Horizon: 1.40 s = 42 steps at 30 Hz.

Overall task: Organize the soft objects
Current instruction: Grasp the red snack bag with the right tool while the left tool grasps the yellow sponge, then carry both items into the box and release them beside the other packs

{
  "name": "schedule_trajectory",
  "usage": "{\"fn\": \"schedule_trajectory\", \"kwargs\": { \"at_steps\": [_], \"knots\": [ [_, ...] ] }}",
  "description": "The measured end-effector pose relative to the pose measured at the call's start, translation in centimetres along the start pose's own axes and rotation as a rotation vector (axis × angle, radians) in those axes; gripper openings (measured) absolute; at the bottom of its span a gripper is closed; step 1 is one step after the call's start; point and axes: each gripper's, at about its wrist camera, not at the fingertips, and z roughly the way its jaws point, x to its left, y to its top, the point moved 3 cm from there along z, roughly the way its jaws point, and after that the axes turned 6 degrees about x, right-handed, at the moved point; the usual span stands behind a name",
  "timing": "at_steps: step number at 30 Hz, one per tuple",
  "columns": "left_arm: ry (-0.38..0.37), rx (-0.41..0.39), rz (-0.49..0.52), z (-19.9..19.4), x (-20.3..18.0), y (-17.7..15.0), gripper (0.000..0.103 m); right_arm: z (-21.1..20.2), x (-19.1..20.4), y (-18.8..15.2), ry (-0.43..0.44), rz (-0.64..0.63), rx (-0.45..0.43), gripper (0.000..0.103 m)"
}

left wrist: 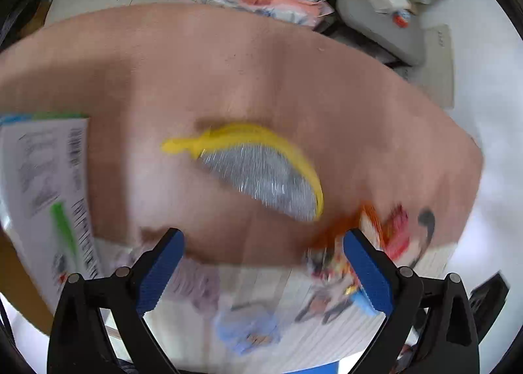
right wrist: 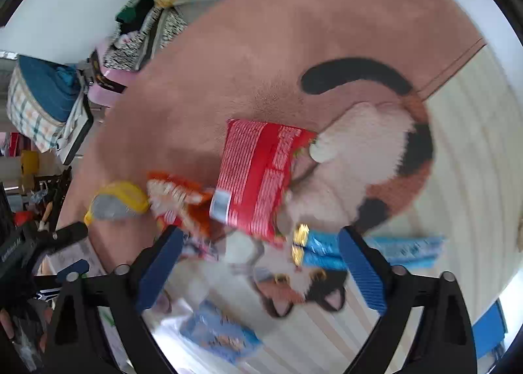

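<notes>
Soft packets (right wrist: 258,174) crowd frame centre; both hand-held grippers (left wrist: 263,268) (right wrist: 258,266) gape empty, so blur risks snagging two.

My left tool (left wrist: 263,263) hangs with its blue-padded fingers (left wrist: 160,271) spread wide, nothing between them. My right tool (right wrist: 258,263) is likewise spread apart and empty, its pads (right wrist: 362,271) angled outward, pointing down and forward.

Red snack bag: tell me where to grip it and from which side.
Take the red snack bag by its far sealed edge, coming from above with the right tool open. It lies flat on the pink rug, and that edge looks free, while its near end overlaps the orange packet.
</notes>
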Motion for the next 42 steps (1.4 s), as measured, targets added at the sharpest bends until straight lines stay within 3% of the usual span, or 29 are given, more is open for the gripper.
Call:
{"fn": "schedule_trajectory", "kwargs": {
  "at_steps": [3,5,7,9,10,15,17,22,24,30,38,42],
  "knots": [
    [-0.009,0.046,-0.071,1.9,0.2,2.0,0.1,2.3,0.1,1.7,-0.004,0.017,0.031,0.091],
    [-0.018,0.049,-0.116,2.5,0.5,2.9,0.091,3.5,0.0,2.5,0.002,0.031,0.049,0.091],
    [0.025,0.035,-0.112,2.9,0.3,3.8,0.075,4.6,0.0,3.1,-0.001,0.041,0.071,0.085],
    [0.128,-0.004,-0.052,2.8,-0.2,4.2,0.068,5.3,-0.1,3.4,0.014,0.047,0.087,0.081],
    [0.18,-0.028,-0.002,2.6,-0.7,4.1,0.065,5.6,-0.2,3.5,0.011,0.043,0.096,0.073],
    [0.4,-0.099,0.272,3.2,-2.5,2.0,0.063,6.2,0.0,2.6,-0.043,-0.074,0.147,0.055],
    [0.426,-0.097,0.332,3.5,-2.2,1.4,0.063,6.3,0.2,2.3,-0.075,-0.107,0.15,0.055],
    [0.389,-0.095,0.311,3.9,-1.6,0.9,0.062,7.4,1.1,2.7,-0.112,-0.108,0.151,0.058],
    [0.368,-0.098,0.304,3.9,-1.3,0.6,0.056,8.0,1.5,3.2,-0.133,-0.106,0.153,0.059],
    [0.387,-0.124,0.347,3.1,-1.7,-1.4,0.05,8.1,2.7,2.9,-0.167,-0.126,0.126,0.048],
    [0.276,-0.209,0.392,-2.6,-1.5,-8.7,0.05,4.2,1.9,0.1,-0.126,-0.156,0.049,0.046],
    [0.216,-0.269,0.411,-6.9,0.9,-12.7,0.05,0.8,3.7,-3.0,-0.099,-0.225,-0.006,0.046]
  ]
}}
